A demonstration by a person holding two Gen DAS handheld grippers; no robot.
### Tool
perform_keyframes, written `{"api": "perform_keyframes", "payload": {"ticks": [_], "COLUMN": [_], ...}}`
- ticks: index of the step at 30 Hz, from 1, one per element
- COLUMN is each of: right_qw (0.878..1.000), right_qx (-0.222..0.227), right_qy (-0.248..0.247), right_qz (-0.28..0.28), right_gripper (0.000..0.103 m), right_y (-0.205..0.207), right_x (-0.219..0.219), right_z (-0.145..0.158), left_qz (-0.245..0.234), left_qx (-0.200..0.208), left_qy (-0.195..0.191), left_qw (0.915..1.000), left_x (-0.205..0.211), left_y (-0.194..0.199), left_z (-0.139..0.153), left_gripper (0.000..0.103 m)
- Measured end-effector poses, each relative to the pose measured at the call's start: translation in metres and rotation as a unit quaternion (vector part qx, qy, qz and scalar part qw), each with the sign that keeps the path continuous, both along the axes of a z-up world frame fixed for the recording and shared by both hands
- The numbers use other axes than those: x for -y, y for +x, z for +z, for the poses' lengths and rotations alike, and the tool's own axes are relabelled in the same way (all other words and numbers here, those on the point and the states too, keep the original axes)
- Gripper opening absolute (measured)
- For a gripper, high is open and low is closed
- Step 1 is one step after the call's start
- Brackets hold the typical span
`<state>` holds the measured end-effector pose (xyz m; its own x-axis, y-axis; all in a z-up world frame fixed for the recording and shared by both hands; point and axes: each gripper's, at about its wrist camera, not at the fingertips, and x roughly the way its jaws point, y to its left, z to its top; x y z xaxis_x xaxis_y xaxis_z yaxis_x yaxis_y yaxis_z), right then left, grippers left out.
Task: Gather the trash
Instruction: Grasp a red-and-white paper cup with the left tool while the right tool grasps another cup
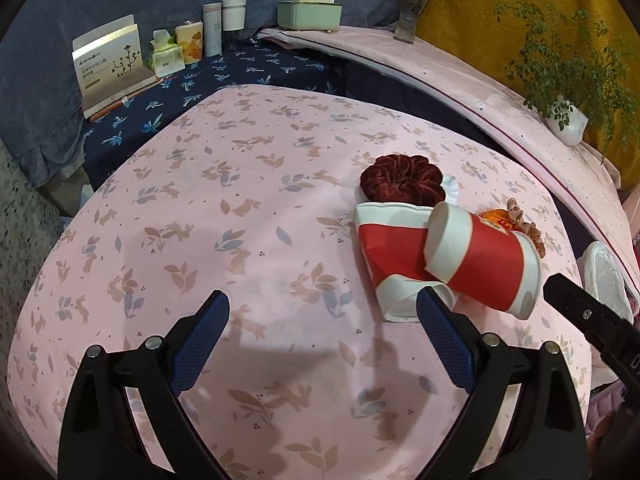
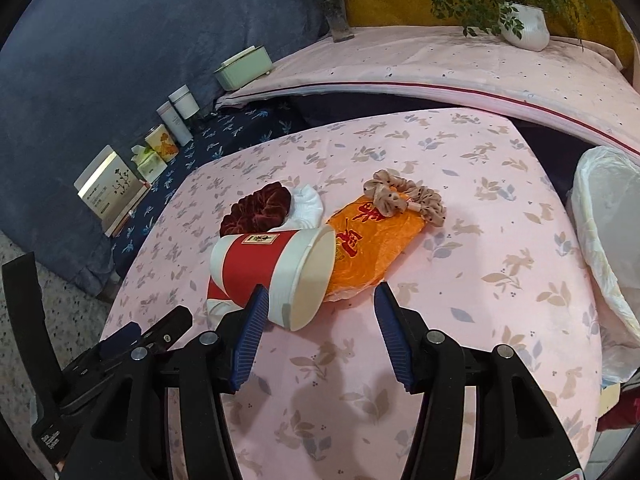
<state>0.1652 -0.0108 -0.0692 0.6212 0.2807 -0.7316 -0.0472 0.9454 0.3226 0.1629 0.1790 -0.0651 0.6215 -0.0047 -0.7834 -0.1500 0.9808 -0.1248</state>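
Observation:
A red and white paper cup [image 1: 484, 260] [image 2: 272, 276] lies on its side on the pink table cloth [image 1: 240, 208], resting on a flattened red and white cup [image 1: 390, 256]. Behind them lie an orange plastic bag [image 2: 372, 248], a dark red scrunchie [image 1: 402, 180] [image 2: 258, 210], a white sock [image 2: 306, 206] and a beige scrunchie [image 2: 404, 198]. My left gripper [image 1: 322, 312] is open and empty, its right finger beside the flattened cup. My right gripper [image 2: 320, 300] is open and empty, just in front of the lying cup's mouth.
A bin lined with a white bag [image 2: 608, 240] [image 1: 604, 276] stands at the table's right edge. Boxes, tins and tissue packs [image 1: 168, 52] line the dark blue cloth at the back left. A vase [image 2: 338, 12] and a potted plant [image 2: 524, 24] stand on the rear ledge.

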Motion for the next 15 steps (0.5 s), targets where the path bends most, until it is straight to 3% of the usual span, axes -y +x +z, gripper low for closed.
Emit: {"api": "perform_keyframes", "payload": {"ticks": [8, 11, 12, 15], "right_qw": [1.0, 0.999, 0.999, 0.999], "right_qx": [-0.014, -0.019, -0.02, -0.012], "right_qy": [0.007, 0.007, 0.007, 0.011], "right_qz": [0.022, 0.038, 0.044, 0.052], "right_gripper": [0.049, 0.031, 0.02, 0.013], "right_y": [0.015, 0.017, 0.017, 0.013], "right_x": [-0.019, -0.028, -0.031, -0.033], "right_z": [-0.012, -0.017, -0.018, -0.016], "left_qz": [-0.003, -0.008, -0.009, -0.016], "left_qx": [-0.006, -0.005, -0.005, -0.002], "left_qy": [-0.019, -0.022, -0.023, -0.025], "left_qw": [0.9998, 0.9997, 0.9997, 0.9996], "left_x": [-0.009, -0.008, -0.007, -0.004], "left_y": [0.001, 0.001, 0.001, 0.001], "left_z": [-0.009, -0.009, -0.009, -0.009], "left_gripper": [0.09, 0.09, 0.09, 0.09]}}
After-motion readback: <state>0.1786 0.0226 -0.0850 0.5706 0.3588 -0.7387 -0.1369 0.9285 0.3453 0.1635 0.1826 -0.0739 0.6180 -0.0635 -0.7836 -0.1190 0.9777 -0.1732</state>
